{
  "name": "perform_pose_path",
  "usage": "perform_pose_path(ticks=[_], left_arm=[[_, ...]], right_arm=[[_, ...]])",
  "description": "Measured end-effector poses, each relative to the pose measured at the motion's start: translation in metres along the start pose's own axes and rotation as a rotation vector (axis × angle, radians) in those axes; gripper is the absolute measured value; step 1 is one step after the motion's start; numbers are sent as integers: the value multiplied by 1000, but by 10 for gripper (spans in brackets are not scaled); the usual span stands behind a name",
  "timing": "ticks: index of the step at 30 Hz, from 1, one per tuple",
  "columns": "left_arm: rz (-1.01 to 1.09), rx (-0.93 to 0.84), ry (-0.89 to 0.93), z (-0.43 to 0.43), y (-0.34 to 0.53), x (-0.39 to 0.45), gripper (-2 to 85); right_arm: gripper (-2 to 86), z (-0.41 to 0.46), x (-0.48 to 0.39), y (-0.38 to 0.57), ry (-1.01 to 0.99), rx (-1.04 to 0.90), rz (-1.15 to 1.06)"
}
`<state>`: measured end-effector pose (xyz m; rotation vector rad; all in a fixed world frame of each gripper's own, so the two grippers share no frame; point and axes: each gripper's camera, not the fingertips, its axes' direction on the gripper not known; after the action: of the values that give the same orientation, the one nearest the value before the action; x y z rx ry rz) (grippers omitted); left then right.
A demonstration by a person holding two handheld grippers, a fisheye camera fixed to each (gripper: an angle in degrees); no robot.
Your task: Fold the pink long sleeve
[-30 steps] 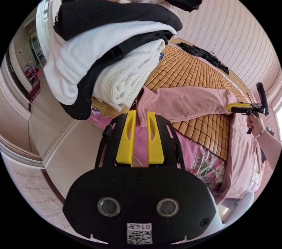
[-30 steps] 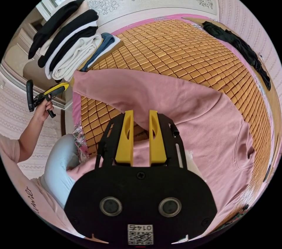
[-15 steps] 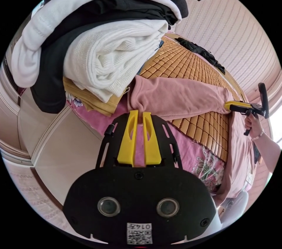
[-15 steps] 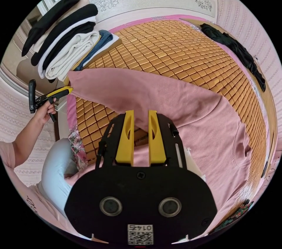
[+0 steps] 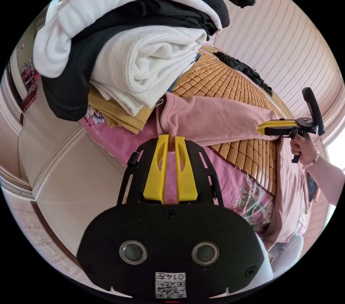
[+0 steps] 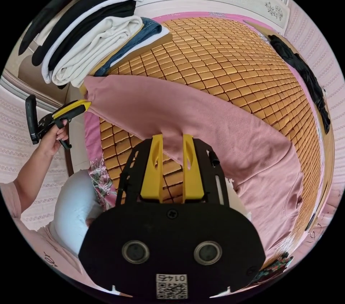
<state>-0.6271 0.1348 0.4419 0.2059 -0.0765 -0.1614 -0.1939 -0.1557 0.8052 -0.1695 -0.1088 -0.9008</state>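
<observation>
You've got the pink long-sleeve cotton top stretched over the woven bamboo mat on the bed. Your left claw is pinched tight on the cuff end by the mat's left edge, just beside the stack of folded black and white clothes. Your right claw looks clamped on the sleeve further along. That tension keeps the sleeve straight, ready to fold. Its long axis runs between your claws, with the body and collar lying toward the mat's right edge.
</observation>
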Motion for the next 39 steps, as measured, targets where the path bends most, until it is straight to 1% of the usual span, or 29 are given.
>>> perform_pose_path(ticks=[1, 4, 7, 8, 9, 10, 11, 13, 15, 17, 18, 20, 21, 23, 25, 27, 29, 31, 32, 34, 36, 37, 39], left_arm=[[-36, 6, 10, -3, 2, -2, 43], [-77, 43, -40, -16, 10, -1, 61], [-68, 102, -89, -22, 20, 3, 76], [-54, 56, -91, -13, 20, 5, 75], [-50, 18, -85, -6, 19, 5, 75], [-47, 54, -73, -5, 22, 6, 58], [-27, 38, -12, -3, 22, 6, 45], [-58, 30, 5, -6, 20, 7, 34], [3, 75, -23, -20, 21, 22, 29], [164, 186, 26, -50, 28, 59, 28], [220, 206, 34, -56, 30, 71, 28], [358, 219, -123, -68, 43, 115, 30], [387, 216, -139, -69, 46, 123, 30], [433, 244, -70, -72, 57, 137, 30], [458, 255, -32, -75, 63, 148, 29], [470, 254, -28, -79, 66, 162, 28], [562, 266, 17, -83, 74, 190, 27], [677, 281, 13, -84, 82, 218, 25], [739, 289, 24, -83, 88, 234, 24], [800, 257, 64, -79, 94, 256, 24], [834, 258, 99, -80, 101, 271, 25], [845, 260, 114, -81, 104, 278, 26], [848, 279, 147, -85, 105, 287, 27]], right_arm=[[84, -2, -1, 0, -21, 12, -7], [85, -8, -11, -5, -95, 66, -41], [86, -1, -24, -15, -191, 63, -77], [87, 5, -28, -19, -239, 51, -87], [88, 11, -31, -21, -281, 33, -93], [89, 15, -33, -22, -297, 25, -96], [91, 21, -36, -22, -324, 13, -97], [97, 27, -41, -20, -354, 2, -105], [121, 29, -47, -16, -388, 7, -120], [150, 25, -48, -12, -439, 12, -135], [168, 21, -46, -7, -472, 23, -132], [182, 13, -39, 7, -469, 47, -135], [192, 11, -33, 19, -444, 49, -137], [196, 11, -17, 39, -453, 53, -89], [191, 3, 7, 64, -523, 102, -15], [190, -13, 35, 100, -545, 197, 69], [199, -18, 43, 121, -542, 224, 81], [212, -15, 38, 133, -532, 165, 39], [208, -11, 35, 140, -505, 127, 16], [163, -6, 39, 155, -456, 115, 28], [76, -4, 60, 182, -426, 131, 118], [72, -5, 66, 190, -429, 145, 136], [59, -11, 92, 226, -498, 212, 199]])
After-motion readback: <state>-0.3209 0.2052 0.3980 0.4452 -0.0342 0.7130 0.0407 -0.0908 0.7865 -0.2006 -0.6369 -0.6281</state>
